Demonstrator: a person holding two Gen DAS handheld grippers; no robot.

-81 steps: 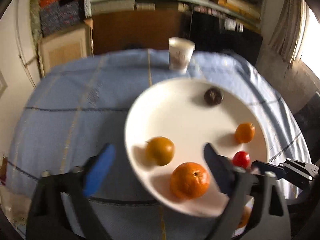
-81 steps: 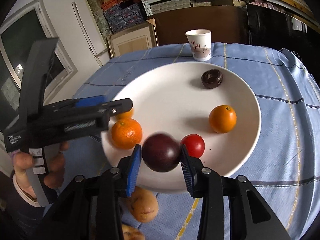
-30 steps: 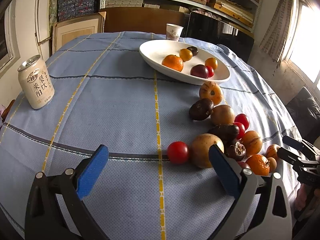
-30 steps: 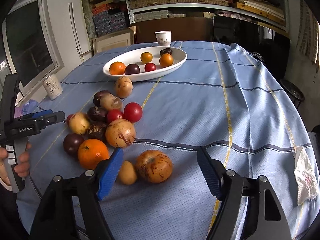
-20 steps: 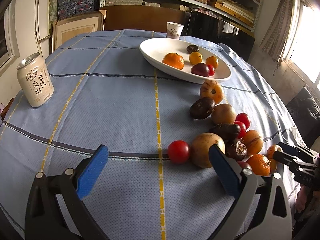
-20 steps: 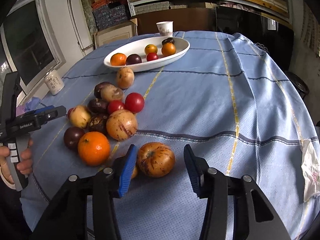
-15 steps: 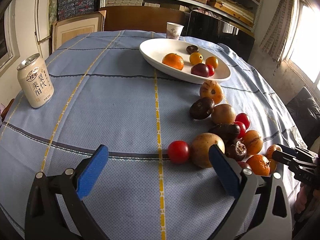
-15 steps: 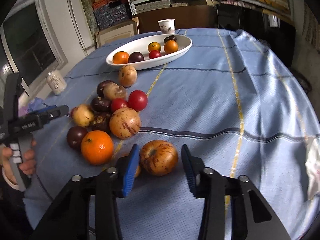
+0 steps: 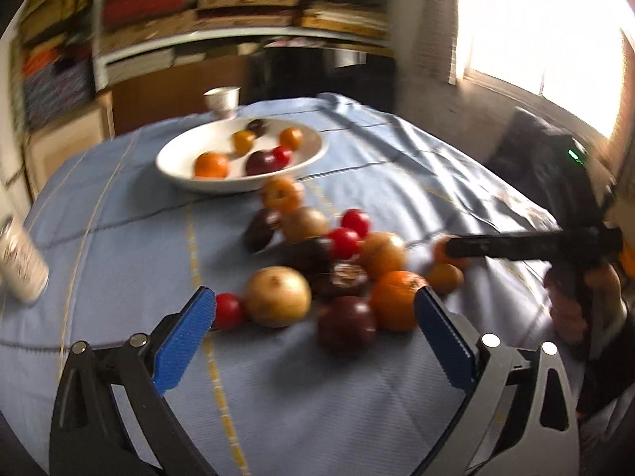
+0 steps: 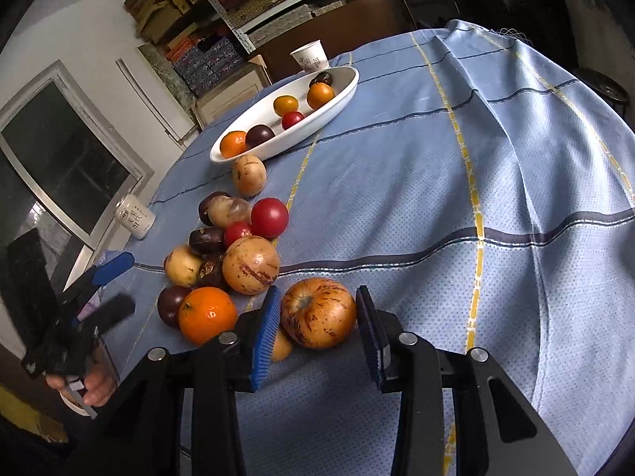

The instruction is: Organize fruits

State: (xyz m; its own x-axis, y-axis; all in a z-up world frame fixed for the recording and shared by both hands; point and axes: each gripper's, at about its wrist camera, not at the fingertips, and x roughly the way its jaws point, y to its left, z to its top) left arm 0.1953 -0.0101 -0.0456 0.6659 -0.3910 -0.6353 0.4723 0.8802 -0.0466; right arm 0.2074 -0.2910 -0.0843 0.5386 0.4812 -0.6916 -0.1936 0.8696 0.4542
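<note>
Two grippers work over a round bench [image 10: 516, 150] covered with a light blue cloth. The right gripper [image 10: 317, 327] is narrow: its blue pads [image 10: 265, 331] stand at both sides of a striped orange-brown fruit [image 10: 318, 312], and they seem to press on it, holding it. This fruit is low, close to the cloth; whether it touches the cloth cannot be told. Just behind the left pad a small yellowish fruit [image 10: 282, 347] is partly hidden.

Left of the held fruit lies a loose heap of fruits: an orange [image 10: 207, 314], a dark plum [image 10: 171, 303], a big speckled tan fruit [image 10: 251, 265], a red tomato [image 10: 270, 217] and some others, touching each other. Farther back stands a white oval plate [image 10: 345, 93] with six fruits in it, and behind it a paper cup [image 10: 310, 56]. A drink can [image 10: 135, 216] stands near the left edge of the bench.

The left gripper [image 9: 313, 339] is wide, with nothing between its pads. In the blurred left wrist view the plum [image 9: 346, 325] and the orange [image 9: 399, 299] lie just before the gap of this gripper, toward its right pad, and a small red tomato [image 9: 228, 310] lies near its left pad. The right gripper [image 9: 450, 246] is seen from the side at the right end of the heap, with a hand [image 9: 575, 301] on its handle.
</note>
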